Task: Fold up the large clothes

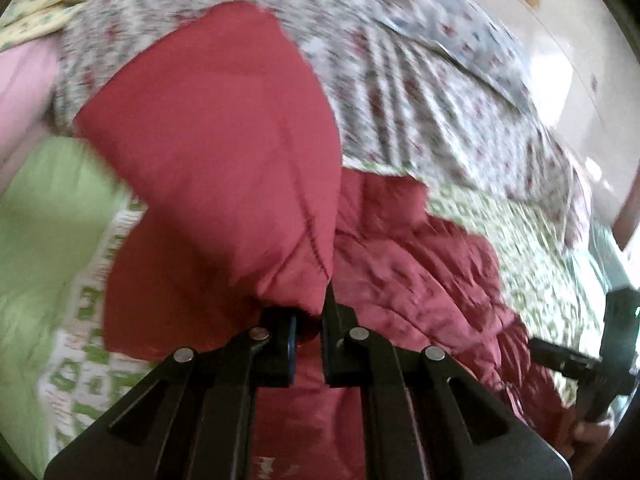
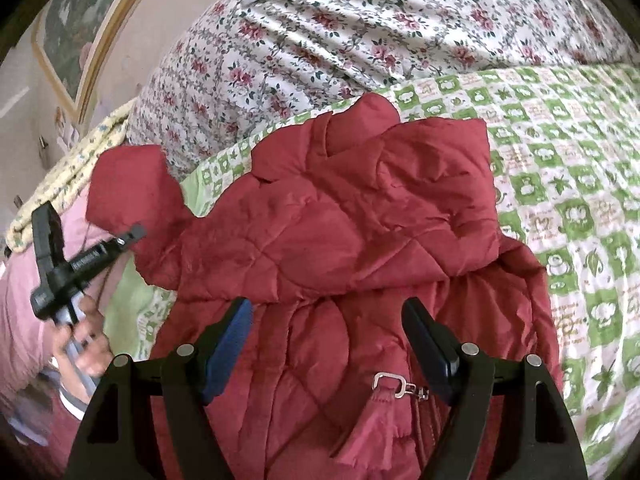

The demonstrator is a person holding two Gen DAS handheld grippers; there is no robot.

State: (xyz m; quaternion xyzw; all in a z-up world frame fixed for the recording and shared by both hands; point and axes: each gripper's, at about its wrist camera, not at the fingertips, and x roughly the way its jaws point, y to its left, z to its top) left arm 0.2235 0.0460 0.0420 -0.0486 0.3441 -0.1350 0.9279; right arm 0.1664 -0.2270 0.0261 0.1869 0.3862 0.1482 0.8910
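Surroundings: lying under everything, a green-and-white checked bedspread [image 2: 568, 184]; bunching up behind it, a rose-print quilt [image 2: 360, 32]; hanging on the wall at upper left, a framed picture [image 2: 76, 28]; showing at far left, a yellow flowered cloth [image 2: 60, 172] and pink fabric [image 1: 24, 80].
Blocking: hanging straight ahead of the left wrist camera, a lifted panel of the red quilted jacket [image 1: 224, 152], hiding much of the bed beyond.
Left wrist view only: showing the left gripper [image 1: 310, 320] pinching jacket fabric, fingers drawn narrow, cloth bunching between the pads; catching the right gripper [image 1: 592, 364] dark at the right edge; blurring throughout.
Right wrist view only: showing the jacket [image 2: 340, 220] spreading over the bedspread, partly doubling over itself; showing a metal zipper pull [image 2: 396, 386] lying low between the fingers; showing the left gripper [image 2: 132, 234] at far left, gripping a raised red corner, with a hand [image 2: 80, 340] on its handle.
Right gripper [image 2: 328, 340]: standing wide over the jacket, pads gripping nothing.
Jacket versus fingers: lying on the bed beneath the right fingers, hanging up from the left ones.
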